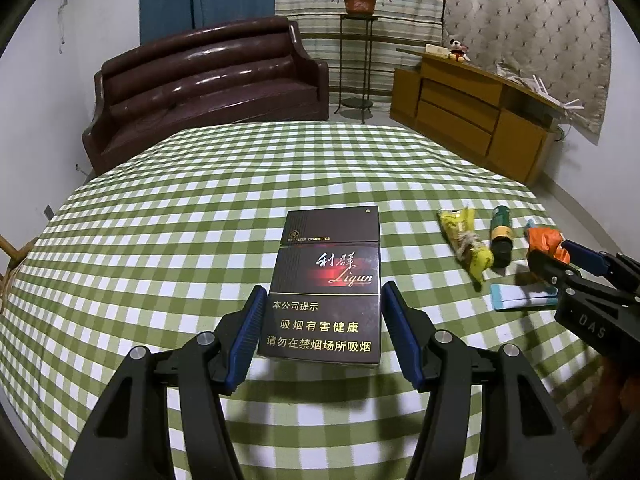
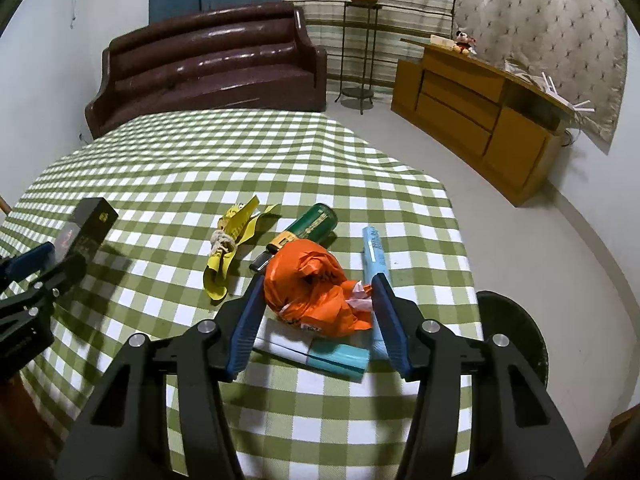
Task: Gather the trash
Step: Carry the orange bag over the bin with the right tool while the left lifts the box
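Left tool [image 1: 324, 304]: its 2 blue pads pinch the long sides of a dark cigarette pack [image 1: 326, 280], held above the green-checked desk [image 1: 180, 208].

Right tool [image 2: 318, 300]: its pads pinch a crumpled orange plastic bag [image 2: 310, 286], the bag bulging between them just above the cloth.

Below the bag lies a light blue box [image 2: 340, 358]; a second light blue box [image 2: 372, 250] lies just behind it. A green bottle [image 2: 310, 224] lies on its side beside the bag. A yellow wrapper [image 2: 226, 248] tied with string lies left of the bottle.
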Tool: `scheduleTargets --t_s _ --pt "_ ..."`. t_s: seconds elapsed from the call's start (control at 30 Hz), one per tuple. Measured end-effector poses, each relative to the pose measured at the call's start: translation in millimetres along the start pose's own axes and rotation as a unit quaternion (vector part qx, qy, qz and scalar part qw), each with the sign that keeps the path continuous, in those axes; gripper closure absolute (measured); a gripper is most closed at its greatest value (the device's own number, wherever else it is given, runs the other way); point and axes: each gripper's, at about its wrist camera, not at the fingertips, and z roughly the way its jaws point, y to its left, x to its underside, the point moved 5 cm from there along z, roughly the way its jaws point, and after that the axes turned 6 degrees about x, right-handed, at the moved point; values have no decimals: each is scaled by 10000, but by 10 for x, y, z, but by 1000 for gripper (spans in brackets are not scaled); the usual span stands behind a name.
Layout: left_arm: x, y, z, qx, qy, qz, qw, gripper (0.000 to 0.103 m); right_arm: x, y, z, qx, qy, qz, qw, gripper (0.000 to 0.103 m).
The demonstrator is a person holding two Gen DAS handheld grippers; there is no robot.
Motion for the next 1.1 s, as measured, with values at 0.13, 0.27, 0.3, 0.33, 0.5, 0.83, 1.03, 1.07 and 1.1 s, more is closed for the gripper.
scheduleTargets --t_s 0.13,0.27,0.3,0.33,0.5,0.83,1.03,1.07,1.1 --pt "-25 -155 -49 121 -69 63 9999 45 6 -176 -92 54 -62 147 9999 51" --pt "-39 -375 -90 284 -112 179 9994 45 83 -420 -192 221 -93 320 9992 51" --pt "-43 -453 -104 337 -133 226 9991 45 100 -479 -209 266 -96 351 9990 51" --pt "-45 -509 -114 377 -144 254 9989 45 127 -556 -234 330 -100 393 9986 51" --pt "-34 -842 -152 625 -185 394 9971 45 272 -1003 -339 630 -92 647 9959 51" --pt "30 -1696 -164 1097 -220 914 9895 45 589 -1702 -447 1047 -36 1074 9887 51" --pt "95 -2113 -121 1229 -203 1175 9852 45 720 -1955 -457 1075 -27 1252 9863 51" --pt "102 -2178 -107 1241 -200 1218 9846 45 743 -1996 -457 1072 -29 1278 9860 51" --pt "113 -2237 -95 1246 -197 1262 9840 45 747 -2017 -455 1067 -30 1293 9859 51"
